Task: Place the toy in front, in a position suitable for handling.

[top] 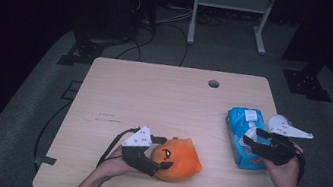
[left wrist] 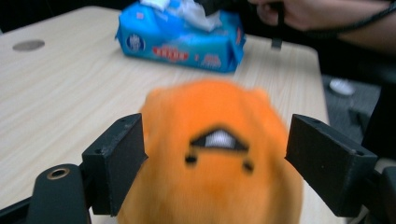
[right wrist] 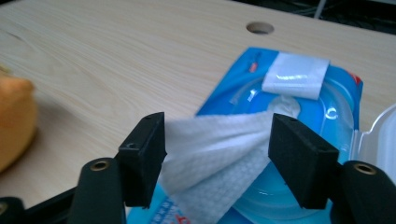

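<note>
This looks like a lab or recording studio rather than a home. A lone light-wood bench (top: 154, 96) with a round cable hole (top: 213, 84) near its far edge stands on grey carpet (top: 24, 116), with darkness all around. Beyond its far edge, black stand feet (top: 77, 51) and loose cables (top: 166, 20) lie on the floor, near a white metal frame (top: 230, 12).
</note>
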{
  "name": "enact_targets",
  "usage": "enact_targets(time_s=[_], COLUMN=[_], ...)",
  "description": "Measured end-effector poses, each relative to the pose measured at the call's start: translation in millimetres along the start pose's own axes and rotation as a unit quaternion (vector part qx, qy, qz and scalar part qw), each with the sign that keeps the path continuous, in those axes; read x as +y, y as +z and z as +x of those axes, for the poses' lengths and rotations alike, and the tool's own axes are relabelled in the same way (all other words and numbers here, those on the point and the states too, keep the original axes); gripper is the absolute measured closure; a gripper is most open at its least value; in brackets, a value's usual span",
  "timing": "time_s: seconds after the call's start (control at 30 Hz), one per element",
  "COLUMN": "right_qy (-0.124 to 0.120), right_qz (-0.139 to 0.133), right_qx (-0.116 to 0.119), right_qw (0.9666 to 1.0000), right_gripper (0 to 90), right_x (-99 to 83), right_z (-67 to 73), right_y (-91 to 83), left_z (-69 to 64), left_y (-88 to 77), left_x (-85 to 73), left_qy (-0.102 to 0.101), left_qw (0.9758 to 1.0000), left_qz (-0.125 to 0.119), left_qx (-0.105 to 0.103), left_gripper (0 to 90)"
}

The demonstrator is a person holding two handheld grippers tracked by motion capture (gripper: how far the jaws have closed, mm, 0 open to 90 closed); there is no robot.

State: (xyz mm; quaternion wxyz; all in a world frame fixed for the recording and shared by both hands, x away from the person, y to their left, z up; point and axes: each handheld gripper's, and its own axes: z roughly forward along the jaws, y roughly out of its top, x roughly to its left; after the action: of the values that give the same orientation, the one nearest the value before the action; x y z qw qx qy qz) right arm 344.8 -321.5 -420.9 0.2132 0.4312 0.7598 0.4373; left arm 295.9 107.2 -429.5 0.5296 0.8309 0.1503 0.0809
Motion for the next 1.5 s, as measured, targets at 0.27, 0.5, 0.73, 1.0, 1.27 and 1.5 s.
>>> enact_targets(time_s=[0.27, 0.5, 0.73, 1.0, 1.27, 1.5], right_qy=[0.019, 0.040, 0.042, 0.044, 0.024, -0.011], right_qz=[0.023, 0.027, 0.021, -0.004, -0.035, -0.066], right_qx=[-0.021, 0.000, 0.000, 0.013, 0.042, 0.099], right_qw=[0.9993, 0.9988, 0.9989, 0.9989, 0.9982, 0.9928], right_gripper=[58.4, 76.2, 84.9, 86.9, 87.7, 87.8], right_x=[-10.6, -12.8, -11.5, -7.1, 5.2, 24.5], right_z=[-6.0, -7.7, -8.8, -6.8, 8.4, 35.4], right_y=[12.2, 9.9, 3.9, -7.0, -25.0, -45.0], left_z=[1.4, 4.5, 6.1, 6.3, 7.3, 6.9], left_y=[1.0, -0.7, -1.4, -1.9, -2.8, -2.5], left_x=[-8.9, -17.4, -19.3, -19.7, -20.3, -19.8], left_qy=[-0.011, -0.028, -0.029, -0.028, -0.027, -0.024], left_qw=[0.9999, 0.9995, 0.9993, 0.9994, 0.9994, 0.9995], left_qz=[-0.005, -0.018, -0.022, -0.021, -0.020, -0.018], left_qx=[-0.001, -0.002, -0.006, -0.006, -0.005, -0.005], left_gripper=[18.8, 18.7, 18.6, 18.4, 17.7, 16.8])
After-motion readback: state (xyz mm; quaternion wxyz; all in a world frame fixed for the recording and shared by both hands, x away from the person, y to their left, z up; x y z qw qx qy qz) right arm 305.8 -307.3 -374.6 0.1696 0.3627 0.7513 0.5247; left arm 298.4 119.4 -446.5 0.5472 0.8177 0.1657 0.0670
